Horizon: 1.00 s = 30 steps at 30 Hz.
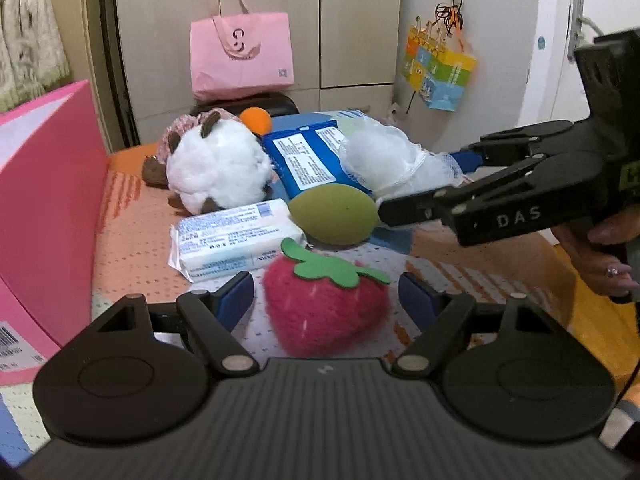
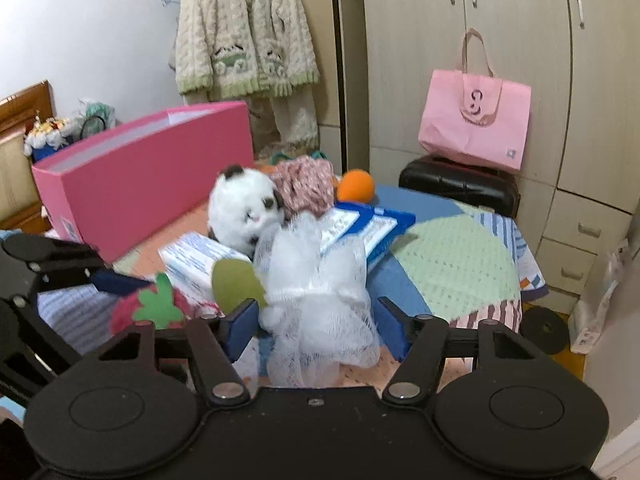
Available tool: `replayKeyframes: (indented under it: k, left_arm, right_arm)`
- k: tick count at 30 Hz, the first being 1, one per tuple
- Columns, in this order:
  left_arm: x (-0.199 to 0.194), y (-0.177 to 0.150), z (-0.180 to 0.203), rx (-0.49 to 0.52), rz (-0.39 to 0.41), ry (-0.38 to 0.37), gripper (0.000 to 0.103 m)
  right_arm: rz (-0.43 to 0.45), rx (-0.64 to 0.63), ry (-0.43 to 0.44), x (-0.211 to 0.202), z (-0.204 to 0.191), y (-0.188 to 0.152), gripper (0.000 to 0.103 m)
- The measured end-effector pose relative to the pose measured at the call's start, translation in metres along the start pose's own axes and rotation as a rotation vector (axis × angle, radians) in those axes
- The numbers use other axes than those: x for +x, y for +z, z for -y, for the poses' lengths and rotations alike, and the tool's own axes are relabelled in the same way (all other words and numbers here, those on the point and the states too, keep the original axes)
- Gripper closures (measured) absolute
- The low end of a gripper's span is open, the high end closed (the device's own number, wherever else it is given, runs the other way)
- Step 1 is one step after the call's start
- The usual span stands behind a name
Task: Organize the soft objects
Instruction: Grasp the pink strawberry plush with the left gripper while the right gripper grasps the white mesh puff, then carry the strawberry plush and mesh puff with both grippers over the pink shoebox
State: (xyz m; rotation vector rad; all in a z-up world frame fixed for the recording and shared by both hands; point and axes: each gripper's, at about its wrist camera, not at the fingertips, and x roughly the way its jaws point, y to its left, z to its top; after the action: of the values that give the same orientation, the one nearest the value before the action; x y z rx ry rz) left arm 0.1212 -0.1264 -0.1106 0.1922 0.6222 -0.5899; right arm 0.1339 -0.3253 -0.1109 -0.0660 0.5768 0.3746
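Patchwork-covered tabletop [image 2: 452, 264]: left gripper [image 1: 326, 296] fingers spread wide, plush strawberry [image 1: 326, 308] between them; right gripper [image 2: 316, 314] fingers also apart, straddling white mesh pouf [image 2: 320, 292].

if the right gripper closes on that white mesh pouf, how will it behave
The pouf is bunched netting, so it will probably squash flat between the right gripper fingers and weigh little. Loose folds hang low, so parts may droop or trail when lifted. It leans on the blue pack, which might get nudged.
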Motion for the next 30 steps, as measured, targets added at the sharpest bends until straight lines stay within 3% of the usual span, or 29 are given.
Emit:
replayKeyframes:
  k: [4,5,7,9,14,24,30]
  left_arm:
    - [0.004,-0.001,0.002,-0.004,-0.018,-0.013,0.024]
    - [0.004,-0.001,0.003,-0.011,-0.018,-0.011,0.028]
    - [0.004,-0.002,0.005,-0.017,-0.016,0.007,0.038]
    - [0.005,-0.001,0.006,-0.022,-0.019,0.022,0.046]
    - [0.004,0.002,0.001,-0.070,-0.029,0.016,0.051]
    - [0.001,0.002,-0.003,-0.106,-0.041,0.003,0.052]
    - [-0.006,0.003,-0.008,-0.151,-0.095,-0.037,0.052]
  right_arm:
    - [-0.014,0.028,0.006,0.007,0.004,-0.005,0.034]
    - [-0.010,0.032,0.010,0.007,0.004,-0.006,0.036]
    - [0.003,0.038,0.012,0.006,0.006,-0.008,0.054]
    - [0.017,0.034,-0.023,0.003,0.003,-0.009,0.062]
    - [0.025,0.028,-0.090,-0.006,-0.008,-0.016,0.072]
    - [0.028,0.066,-0.131,-0.023,-0.009,-0.023,0.079]
    - [-0.003,0.066,-0.085,-0.034,-0.022,-0.025,0.079]
